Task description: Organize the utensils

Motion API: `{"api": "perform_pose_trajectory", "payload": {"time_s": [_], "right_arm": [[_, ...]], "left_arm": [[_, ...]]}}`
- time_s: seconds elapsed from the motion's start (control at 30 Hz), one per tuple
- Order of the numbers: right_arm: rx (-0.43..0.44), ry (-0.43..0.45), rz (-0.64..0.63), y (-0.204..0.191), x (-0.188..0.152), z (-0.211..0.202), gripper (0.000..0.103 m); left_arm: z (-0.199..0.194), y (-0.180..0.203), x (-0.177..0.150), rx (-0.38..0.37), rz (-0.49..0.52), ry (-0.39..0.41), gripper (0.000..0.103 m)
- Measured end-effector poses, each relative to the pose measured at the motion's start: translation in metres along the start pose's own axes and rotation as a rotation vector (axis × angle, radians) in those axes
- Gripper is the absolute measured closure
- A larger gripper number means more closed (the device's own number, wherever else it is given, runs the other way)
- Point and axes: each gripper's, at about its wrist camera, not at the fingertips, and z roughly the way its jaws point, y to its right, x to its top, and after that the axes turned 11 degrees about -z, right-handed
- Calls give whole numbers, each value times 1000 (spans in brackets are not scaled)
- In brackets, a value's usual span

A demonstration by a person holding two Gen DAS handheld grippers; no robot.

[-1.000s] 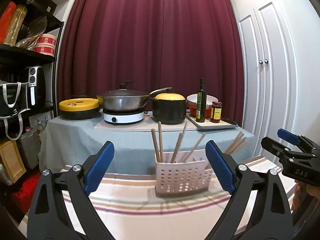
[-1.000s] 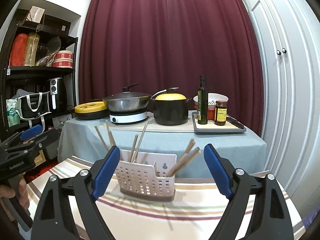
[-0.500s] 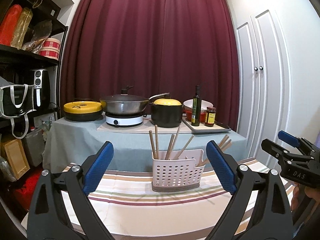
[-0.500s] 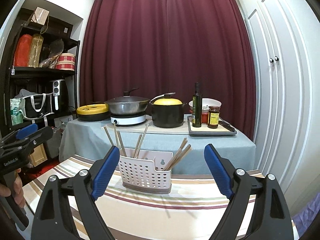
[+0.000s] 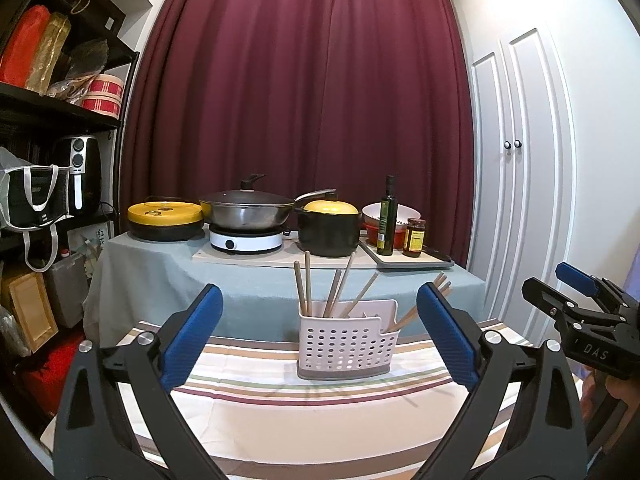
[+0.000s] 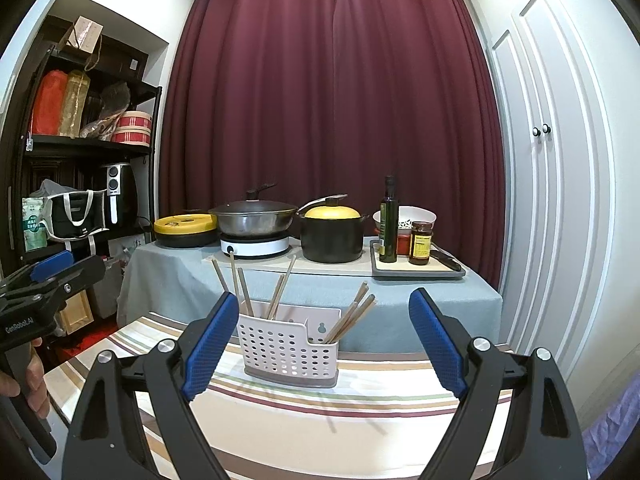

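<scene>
As before, both claws (image 5: 318, 336) (image 6: 324, 342) agape, caddy (image 5: 347, 346) farther.

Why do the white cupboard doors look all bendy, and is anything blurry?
Left wrist view: the fisheye lens bows the cupboard doors near the edge; the utensil holder in the middle stays straight and sharp. Right wrist view: the doors and shelf curve too; nothing looks blurry.

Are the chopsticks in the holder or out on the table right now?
In. All visible chopsticks stand leaning inside the white perforated holder, split between its two compartments; none lie on the striped tablecloth.
</scene>
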Motion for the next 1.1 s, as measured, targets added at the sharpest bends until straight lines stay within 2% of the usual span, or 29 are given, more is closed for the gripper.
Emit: {"api": "perform_pose_trajectory", "payload": {"time_s": [0.23,0.43,0.6,0.8,1.1], "right_arm": [[0,-1,-1,0,0,0,19],[0,-1,1,0,-1,0,19],[0,-4,-1,1,-1,-2,19],[0,-10,-1,4,-1,-6,19],[4,-23,-5,3,-2,-2,19]], "left_arm": [[-3,3,0,-6,7,-5,6],[-8,8,1,1,39,24,4],[-7,15,-2,14,75,23,4],[-3,14,-2,2,63,1,4],[3,10,-4,56,47,3,4]]}}
